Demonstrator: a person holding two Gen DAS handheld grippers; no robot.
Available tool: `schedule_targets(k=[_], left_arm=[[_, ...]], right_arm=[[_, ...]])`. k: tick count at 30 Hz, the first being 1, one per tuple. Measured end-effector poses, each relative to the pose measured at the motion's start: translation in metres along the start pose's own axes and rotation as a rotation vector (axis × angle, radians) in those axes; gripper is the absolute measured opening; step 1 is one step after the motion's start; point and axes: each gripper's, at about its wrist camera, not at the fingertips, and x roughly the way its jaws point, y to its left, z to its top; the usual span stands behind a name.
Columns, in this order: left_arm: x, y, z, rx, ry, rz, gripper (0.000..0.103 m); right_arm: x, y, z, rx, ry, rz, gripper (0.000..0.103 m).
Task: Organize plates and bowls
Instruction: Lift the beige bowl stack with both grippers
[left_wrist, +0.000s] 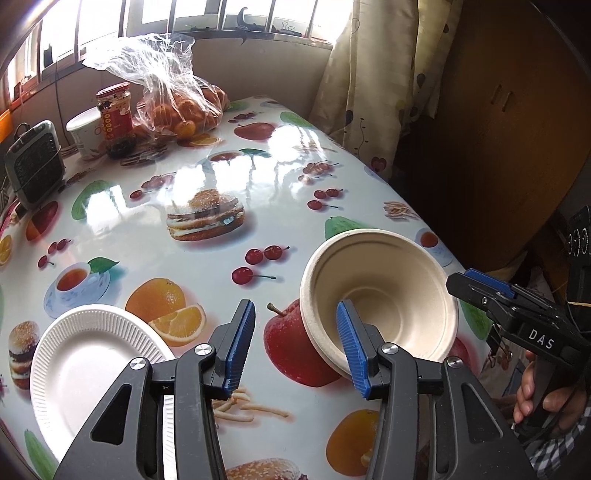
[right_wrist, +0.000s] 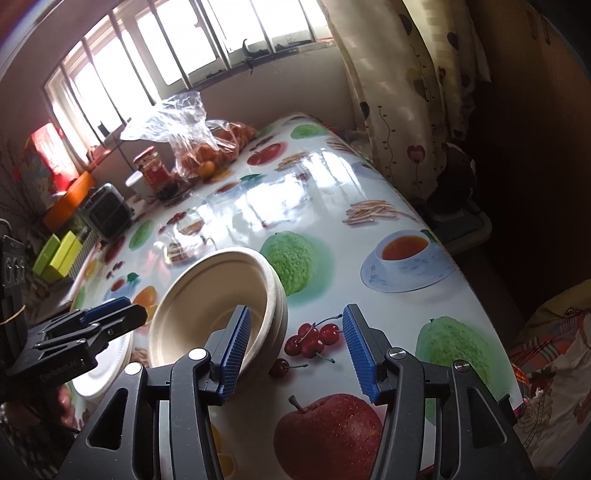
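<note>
A stack of beige paper bowls (left_wrist: 384, 295) sits on the fruit-print table near its right edge; it also shows in the right wrist view (right_wrist: 218, 295). My left gripper (left_wrist: 295, 347) is open, its right finger in front of the bowls' near rim. My right gripper (right_wrist: 293, 354) is open just right of the bowls, its left finger at their rim; it shows in the left wrist view (left_wrist: 484, 291) beside the bowls. A white paper plate (left_wrist: 88, 365) lies left of the left gripper, and shows in the right wrist view (right_wrist: 103, 373).
At the far end stand a bag of oranges (left_wrist: 181, 107), a red-lidded jar (left_wrist: 114, 114), a white cup (left_wrist: 86, 133) and a small grey fan heater (left_wrist: 33, 162). A curtain (left_wrist: 373, 81) and wooden furniture (left_wrist: 498, 129) flank the table's right edge (left_wrist: 436, 229).
</note>
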Motion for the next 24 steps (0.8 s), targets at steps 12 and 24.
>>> schedule_targets(k=[12,24], left_arm=[[0.003,-0.002,-0.002,0.0,-0.006,-0.007,0.048],[0.016,-0.004,-0.003,-0.036,0.039,-0.076,0.048]], right_arm=[[0.001,0.005,-0.005,-0.005,-0.017,0.01,0.055],[0.014,0.012,-0.008,-0.026,0.012,0.031,0.055]])
